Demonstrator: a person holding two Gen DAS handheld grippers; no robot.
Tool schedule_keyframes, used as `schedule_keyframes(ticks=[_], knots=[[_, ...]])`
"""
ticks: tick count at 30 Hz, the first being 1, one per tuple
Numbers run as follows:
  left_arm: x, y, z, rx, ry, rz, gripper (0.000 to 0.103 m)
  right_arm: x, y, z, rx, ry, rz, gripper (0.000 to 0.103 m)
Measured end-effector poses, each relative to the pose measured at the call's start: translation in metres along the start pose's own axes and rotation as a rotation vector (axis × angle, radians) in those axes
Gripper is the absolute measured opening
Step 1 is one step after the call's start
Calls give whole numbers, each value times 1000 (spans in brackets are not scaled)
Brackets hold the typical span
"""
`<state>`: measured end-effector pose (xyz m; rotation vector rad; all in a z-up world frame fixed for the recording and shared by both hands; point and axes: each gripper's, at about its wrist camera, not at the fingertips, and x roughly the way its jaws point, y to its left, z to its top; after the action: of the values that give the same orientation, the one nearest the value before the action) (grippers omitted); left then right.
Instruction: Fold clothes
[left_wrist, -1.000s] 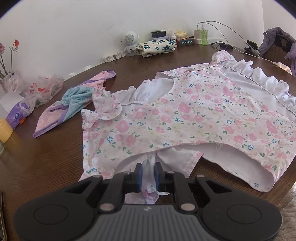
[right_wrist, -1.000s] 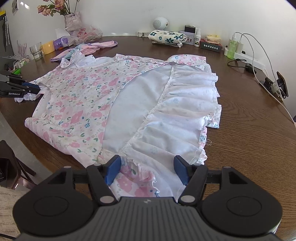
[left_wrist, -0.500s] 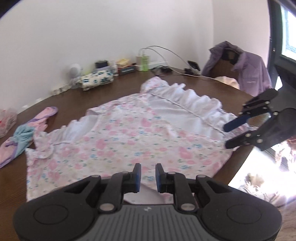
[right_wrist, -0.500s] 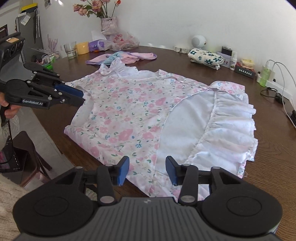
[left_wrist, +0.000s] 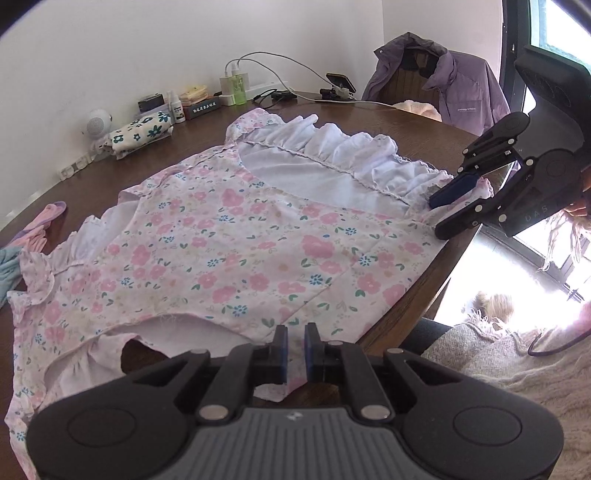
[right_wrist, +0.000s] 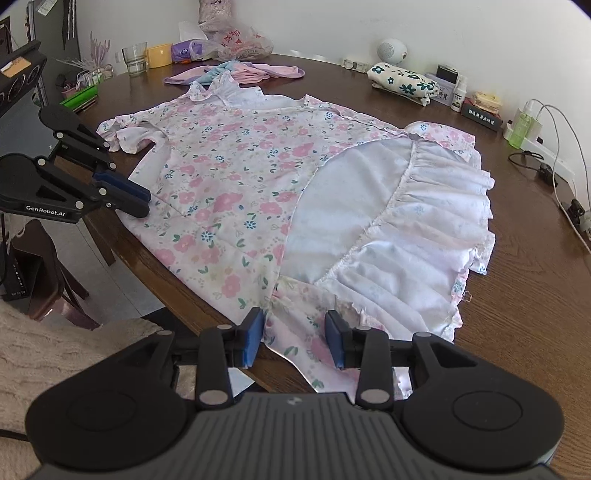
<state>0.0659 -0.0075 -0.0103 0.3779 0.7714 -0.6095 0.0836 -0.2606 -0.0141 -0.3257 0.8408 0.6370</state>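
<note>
My left claw (left_wrist: 294, 346) pinched the dress (left_wrist: 236, 236) hem; my right claw (right_wrist: 294, 339) stood spread around its ruffled corner.

We see a pale pink dress (right_wrist: 236, 177) strewn with pink and blue flowers, its ruffled underside white, on a dark brown table (right_wrist: 535, 295), a purple jacket (left_wrist: 461, 92) at two o'clock.

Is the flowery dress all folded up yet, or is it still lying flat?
Mostly spread flat. The flowery dress covers the table, with only its ruffled hem turned back, showing the white inside.
</note>
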Motion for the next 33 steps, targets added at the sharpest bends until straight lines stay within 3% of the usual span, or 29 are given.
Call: schedule_keyframes(ticks=[5, 8, 10, 11, 15, 22, 33], knots=[[-7, 4, -2, -25, -36, 41, 14, -3, 4, 3, 25, -19, 1, 40], [-28, 7, -3, -82, -130, 79, 50, -18, 8, 7, 59, -80, 31, 51], [-45, 7, -5, -147, -205, 107, 88, -32, 12, 9, 76, -144, 17, 80], [-52, 6, -6, -174, -242, 123, 92, -38, 15, 9, 77, -170, 6, 84], [-69, -3, -14, -243, -296, 180, 99, -51, 25, 7, 105, -235, -48, 103], [-62, -19, -31, -310, -267, 219, 101, -43, 39, -9, 178, -193, -211, 103], [-53, -33, -29, -246, -230, 234, 101, -48, 37, -24, 260, -202, -288, 103]])
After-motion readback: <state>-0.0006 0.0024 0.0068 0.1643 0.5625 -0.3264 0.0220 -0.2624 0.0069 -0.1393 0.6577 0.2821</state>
